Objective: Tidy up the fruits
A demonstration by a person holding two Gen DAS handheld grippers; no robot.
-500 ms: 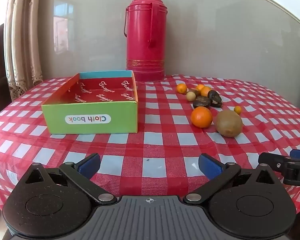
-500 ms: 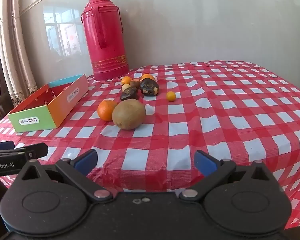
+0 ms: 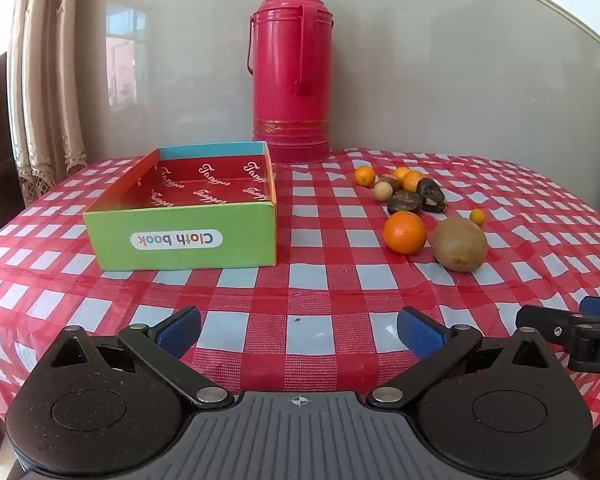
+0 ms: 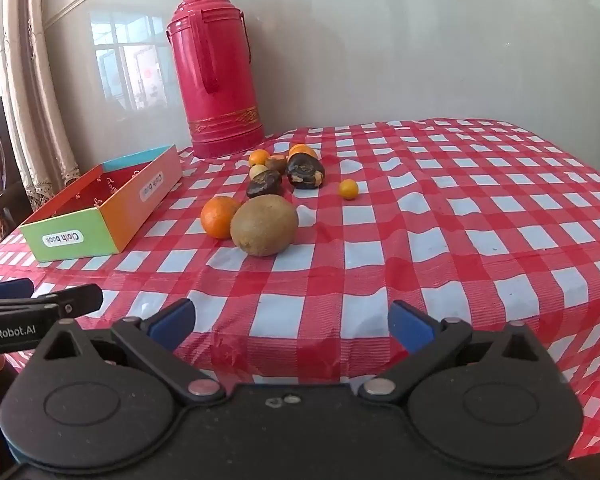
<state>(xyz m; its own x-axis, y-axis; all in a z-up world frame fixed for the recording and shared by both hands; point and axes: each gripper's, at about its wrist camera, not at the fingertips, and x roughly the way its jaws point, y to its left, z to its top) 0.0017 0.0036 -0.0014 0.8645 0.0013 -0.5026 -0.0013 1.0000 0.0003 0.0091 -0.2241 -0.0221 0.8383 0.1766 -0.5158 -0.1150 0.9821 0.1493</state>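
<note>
Tools first: the left tool [image 3: 299,330] sits low at the near edge of the tabletop [image 3: 324,280], level and pointing straight ahead, with its two blue tips spread wide and nothing between them. The right tool [image 4: 291,323] sits just beside it in the same low pose, tips also spread wide and holding nothing. Ahead of the left tool and a bit to its left is the open box [image 3: 188,216] with green and orange sides; no fruit shows inside it. Ahead of the right tool, near its middle, lies the brown kiwi [image 4: 265,225], touching or almost touching the big orange [image 4: 219,217] on its left. Farther ahead is a little heap of dark brown fruits [image 4: 305,171], small oranges [image 4: 259,157] and a pale round one [image 4: 257,171]. One tiny yellow fruit [image 4: 348,189] sits alone, a bit to the right of the heap. Behind the fruit stands a tall red flask [image 4: 216,72] against a shiny grey wall [image 4: 420,40]. A red and white checked cloth [image 4: 460,220] covers the tabletop. Curtains [image 3: 40,80] hang far to the left.
</note>
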